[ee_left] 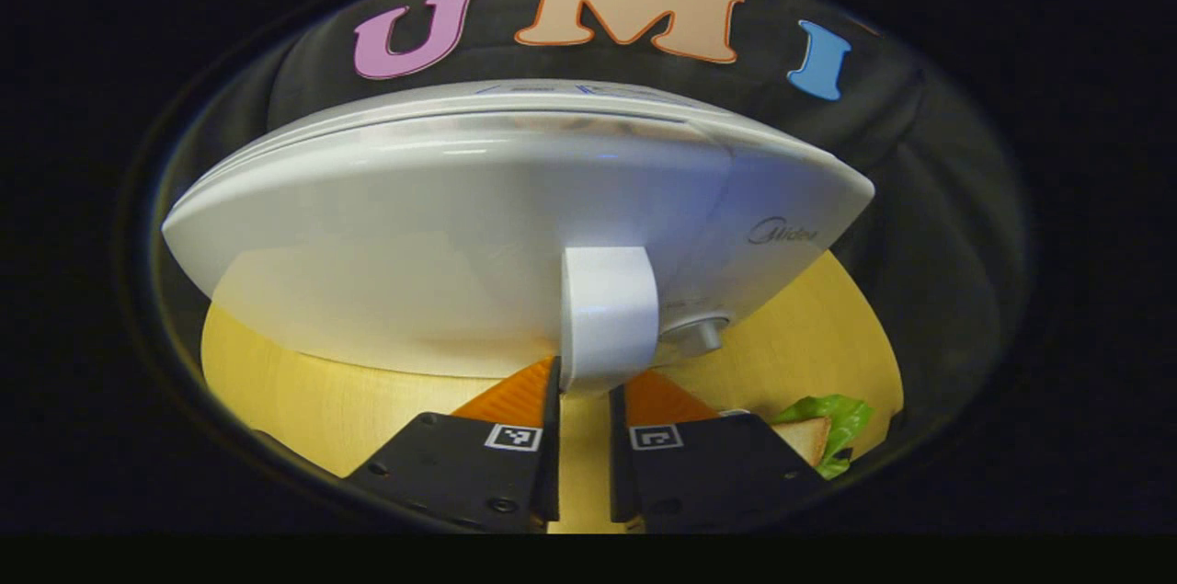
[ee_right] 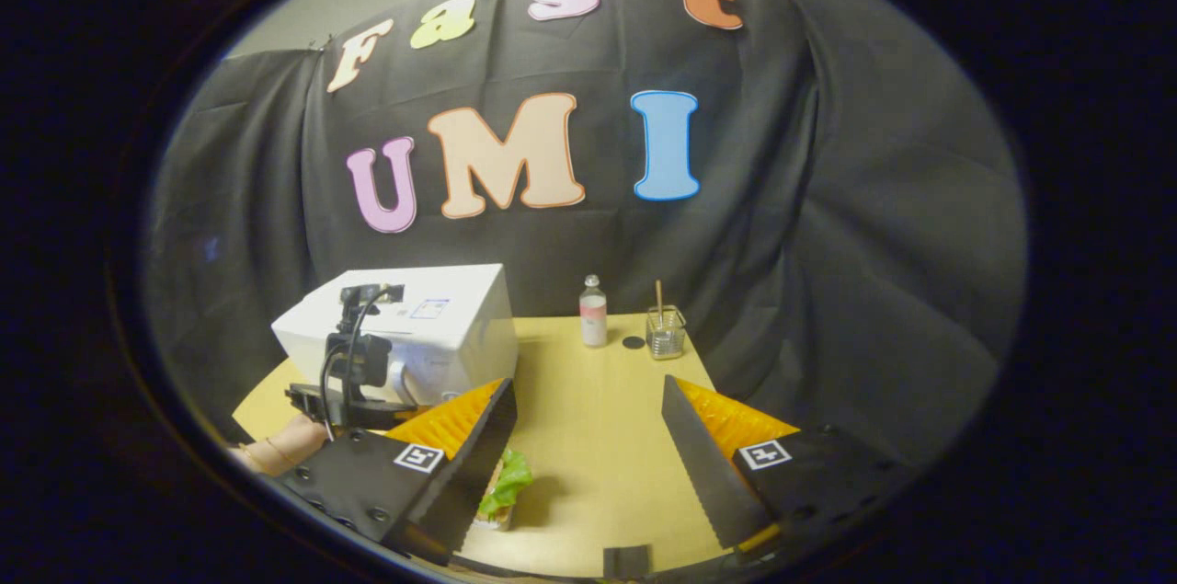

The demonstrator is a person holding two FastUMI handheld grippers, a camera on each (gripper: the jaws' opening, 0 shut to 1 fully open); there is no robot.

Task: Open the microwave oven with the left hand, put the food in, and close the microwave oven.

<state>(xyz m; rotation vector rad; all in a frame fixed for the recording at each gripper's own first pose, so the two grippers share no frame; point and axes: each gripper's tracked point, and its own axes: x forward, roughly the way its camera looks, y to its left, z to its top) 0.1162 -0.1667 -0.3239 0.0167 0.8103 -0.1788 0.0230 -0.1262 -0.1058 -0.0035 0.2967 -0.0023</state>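
Note:
A white microwave [ee_left: 478, 234] stands close in front in the left gripper view, its door flush with the body. My left gripper [ee_left: 585, 386] is shut on the lower end of the white door handle [ee_left: 607, 308], one finger on each side. A sandwich with green lettuce [ee_left: 823, 432] lies on the table to the right. In the right gripper view the microwave [ee_right: 432, 322] sits at the left, with the left gripper [ee_right: 354, 382] at its front. My right gripper [ee_right: 588, 446] hangs open over the table, the sandwich [ee_right: 504, 485] just inside its left finger.
The wooden table [ee_right: 588, 400] carries a small bottle [ee_right: 593, 313], a glass with a stick in it [ee_right: 665, 332] and a small dark disc [ee_right: 633, 342] at the back. A round knob [ee_left: 701, 333] sits right of the handle. A hand [ee_right: 276, 448] holds the left gripper.

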